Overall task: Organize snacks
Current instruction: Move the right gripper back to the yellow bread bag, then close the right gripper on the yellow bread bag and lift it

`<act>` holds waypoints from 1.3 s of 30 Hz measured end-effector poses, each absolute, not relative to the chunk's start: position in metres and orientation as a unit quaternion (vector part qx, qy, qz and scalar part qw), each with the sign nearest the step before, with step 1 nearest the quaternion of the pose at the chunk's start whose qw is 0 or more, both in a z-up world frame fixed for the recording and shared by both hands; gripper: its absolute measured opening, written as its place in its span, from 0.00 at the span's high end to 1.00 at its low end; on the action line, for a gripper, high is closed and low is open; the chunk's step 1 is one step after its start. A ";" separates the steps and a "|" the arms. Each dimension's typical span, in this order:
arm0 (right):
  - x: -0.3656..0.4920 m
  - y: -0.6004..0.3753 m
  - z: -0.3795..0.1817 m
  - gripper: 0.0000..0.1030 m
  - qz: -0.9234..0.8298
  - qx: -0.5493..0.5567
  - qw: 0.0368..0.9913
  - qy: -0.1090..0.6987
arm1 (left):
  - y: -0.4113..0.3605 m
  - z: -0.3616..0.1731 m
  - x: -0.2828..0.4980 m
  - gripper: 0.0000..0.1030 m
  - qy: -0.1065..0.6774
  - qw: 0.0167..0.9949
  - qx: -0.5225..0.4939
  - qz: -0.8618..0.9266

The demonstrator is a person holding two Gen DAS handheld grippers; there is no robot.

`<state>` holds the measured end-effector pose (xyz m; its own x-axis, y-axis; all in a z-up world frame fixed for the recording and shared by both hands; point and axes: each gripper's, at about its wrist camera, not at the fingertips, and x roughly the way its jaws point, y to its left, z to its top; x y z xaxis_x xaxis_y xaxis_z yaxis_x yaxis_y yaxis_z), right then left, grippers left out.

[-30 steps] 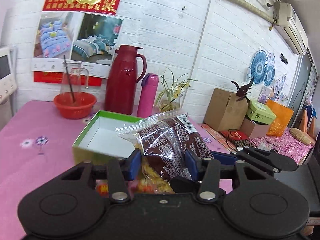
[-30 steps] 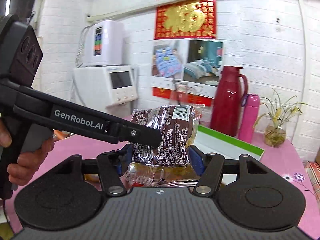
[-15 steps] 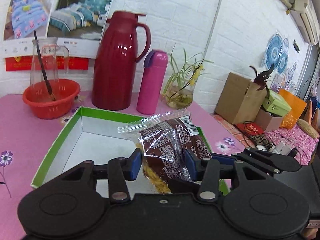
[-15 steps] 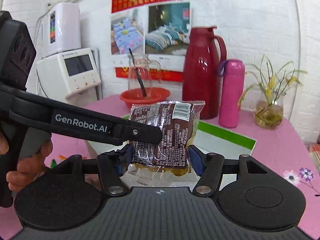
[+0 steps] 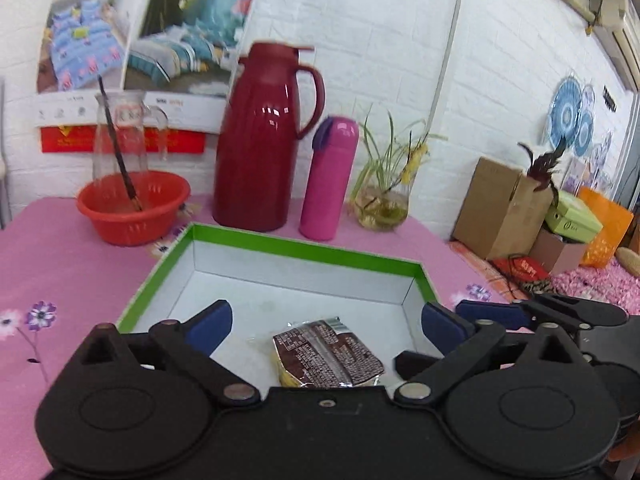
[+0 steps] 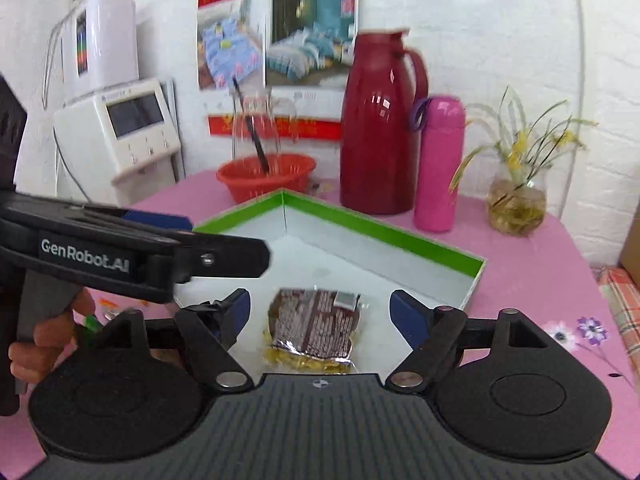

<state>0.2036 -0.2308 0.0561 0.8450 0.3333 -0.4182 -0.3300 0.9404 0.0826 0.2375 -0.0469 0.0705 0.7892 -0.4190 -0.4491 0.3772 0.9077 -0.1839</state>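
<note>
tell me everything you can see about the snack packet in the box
The snack packet is a sealed clear plastic wrapper with a dark brown printed panel of white text and a barcode near one corner; yellowish contents show at its near end. It lies flat on the white floor of the green-rimmed box, touching only that floor. Both the left gripper and the right gripper hover over it with jaws spread wide, neither touching it.

Bright even light; motion blur; fisheye-warped edges.
</note>
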 end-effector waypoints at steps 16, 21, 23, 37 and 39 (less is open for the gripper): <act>0.039 -0.215 0.052 0.00 0.185 -0.018 0.968 0.166 | -0.014 0.067 0.076 0.00 0.240 0.951 -0.039 -0.190; 0.037 -0.183 0.030 0.00 0.195 -0.072 0.960 0.189 | 0.008 0.044 0.052 0.00 0.265 0.948 -0.066 -0.164; 0.045 -0.170 0.026 0.00 0.185 -0.109 0.959 0.183 | 0.016 0.039 0.044 0.00 0.271 0.948 -0.075 -0.153; 0.001 -0.192 -0.004 0.07 0.260 -0.069 0.937 0.225 | 0.025 0.020 0.028 0.00 0.300 0.927 -0.090 -0.205; -0.011 -0.200 -0.013 0.05 0.243 -0.071 0.939 0.234 | 0.017 0.015 0.029 0.00 0.312 0.918 -0.093 -0.227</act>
<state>-0.0114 -0.1997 -0.0135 0.7724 0.4227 -0.4740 -0.4893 0.8719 -0.0197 0.0293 0.0173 0.0146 0.7024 -0.4748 -0.5303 0.3586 0.8796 -0.3125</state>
